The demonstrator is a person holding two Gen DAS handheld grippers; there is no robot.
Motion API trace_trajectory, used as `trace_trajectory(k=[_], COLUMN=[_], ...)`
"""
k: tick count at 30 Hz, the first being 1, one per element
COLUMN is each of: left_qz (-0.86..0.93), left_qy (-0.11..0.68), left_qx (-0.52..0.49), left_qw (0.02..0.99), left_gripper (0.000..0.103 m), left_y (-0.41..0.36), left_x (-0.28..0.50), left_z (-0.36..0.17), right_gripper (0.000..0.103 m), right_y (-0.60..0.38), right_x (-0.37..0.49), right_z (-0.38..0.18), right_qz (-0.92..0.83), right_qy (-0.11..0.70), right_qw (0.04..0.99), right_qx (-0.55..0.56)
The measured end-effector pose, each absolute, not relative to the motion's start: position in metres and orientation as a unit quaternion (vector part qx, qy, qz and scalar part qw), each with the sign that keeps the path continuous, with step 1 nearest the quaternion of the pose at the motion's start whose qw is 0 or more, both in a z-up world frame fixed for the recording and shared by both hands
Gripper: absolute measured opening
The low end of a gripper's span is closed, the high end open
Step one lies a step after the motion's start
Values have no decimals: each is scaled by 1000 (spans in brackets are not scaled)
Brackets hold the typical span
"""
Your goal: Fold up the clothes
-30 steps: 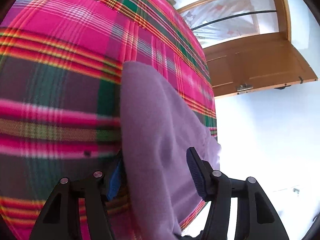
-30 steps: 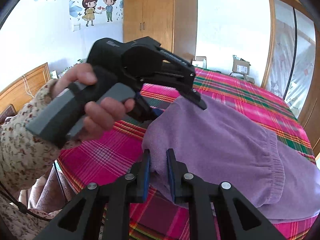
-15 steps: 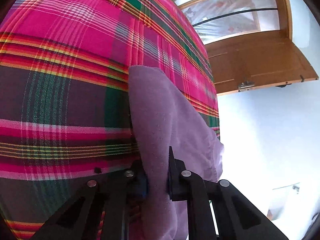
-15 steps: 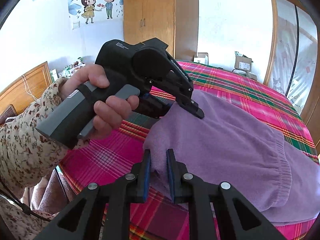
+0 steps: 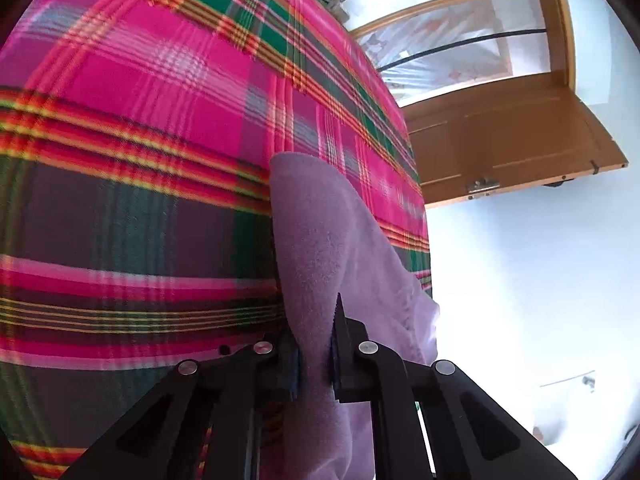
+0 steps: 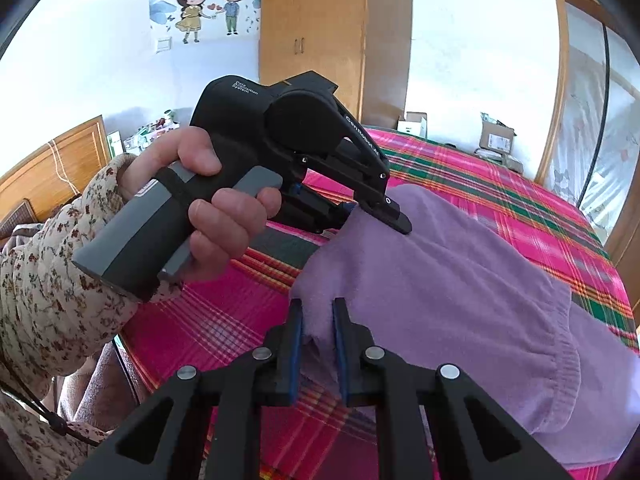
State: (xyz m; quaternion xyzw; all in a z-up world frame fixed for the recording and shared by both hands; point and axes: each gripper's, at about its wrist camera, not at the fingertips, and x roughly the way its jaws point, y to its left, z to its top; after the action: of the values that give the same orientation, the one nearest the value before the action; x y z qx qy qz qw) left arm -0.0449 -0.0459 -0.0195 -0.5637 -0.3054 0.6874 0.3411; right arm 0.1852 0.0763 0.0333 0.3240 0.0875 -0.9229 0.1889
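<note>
A purple garment (image 6: 460,292) is seen spread over a plaid bedspread (image 6: 500,184) of pink, green and red; everything else is placed relative to that garment.

In the right wrist view, well to the left of the garment, a floral sleeve (image 6: 52,292) and a hand (image 6: 200,204) are shown wrapped around the grey handle of the left gripper (image 6: 372,210). This gripper is reached in from the left onto the garment's far left edge, and its dark upper finger is laid on top of the purple cloth. In the left wrist view the same gripper (image 5: 316,344) is seen nearly closed, with a raised ridge of the garment (image 5: 320,240) pinched between its pads.

At the garment's near left corner the right gripper (image 6: 316,320) is found, its jaws drawn close together with a fold of the cloth clamped between the blue pads. The corner is lifted slightly off the bedspread there.

To the right, the garment's gathered hem band is curved across the cloth, lying flat on the bedspread. Behind the garment a wooden wardrobe (image 6: 328,32) is seen against the wall.
</note>
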Motion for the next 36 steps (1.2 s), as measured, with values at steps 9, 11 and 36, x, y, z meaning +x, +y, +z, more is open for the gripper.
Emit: trace_trajectory(k=[9,11,36], left_qz=[712,716,685], left_qy=[-310,-310,-299], left_qx=[-548,-546,-569], left_qw=[312,306,343], left_gripper=[10,6,10], left_y=[-92,-97,-65], left_x=[-47,-47,-56], left_z=[-13,-13,-18], right_gripper=[12,12,11], right_y=[63,64,69], right_x=[176,175,173], right_z=[32,32,36], right_qz=[-918,-919,-921], right_qy=[94,90,65], right_qw=[205,204,201], right_qx=[325,326,327])
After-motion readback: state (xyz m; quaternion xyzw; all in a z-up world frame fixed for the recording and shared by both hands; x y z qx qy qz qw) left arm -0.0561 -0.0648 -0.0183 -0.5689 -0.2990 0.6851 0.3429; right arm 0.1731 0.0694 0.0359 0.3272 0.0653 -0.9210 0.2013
